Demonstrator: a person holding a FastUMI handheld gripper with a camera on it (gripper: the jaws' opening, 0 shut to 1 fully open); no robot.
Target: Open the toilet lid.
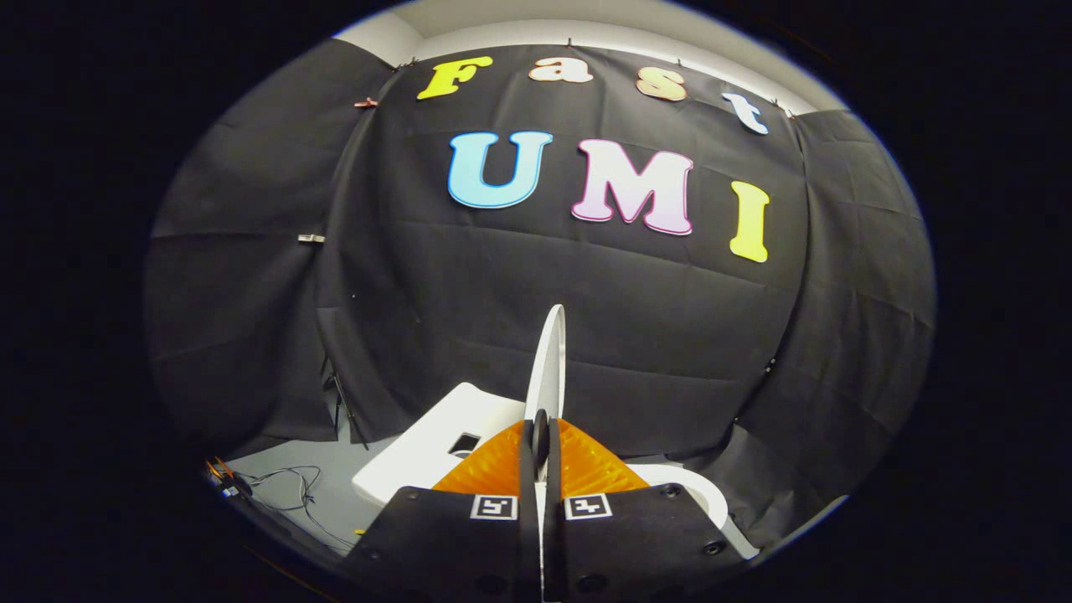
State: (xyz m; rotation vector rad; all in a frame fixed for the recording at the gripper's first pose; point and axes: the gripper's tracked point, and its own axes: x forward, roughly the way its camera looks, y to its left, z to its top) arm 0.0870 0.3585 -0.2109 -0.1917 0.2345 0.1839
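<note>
In the gripper view, the gripper (541, 435) had its fingers pinched nearly together on the edge of the white toilet lid (548, 360), which stood raised edge-on between them. The toilet tank (427, 444) sat beyond, left, with cables (285, 490) on the floor.

grey floor (335, 494), loose cables (289, 490), stand (339, 402)

My gripper (541, 435) is held level and pointing forward, its two fingers (527, 456) drawn almost fully together with their pads face to face, pinching the thin raised edge of the toilet lid (548, 360), which stands upright between the tips.
</note>
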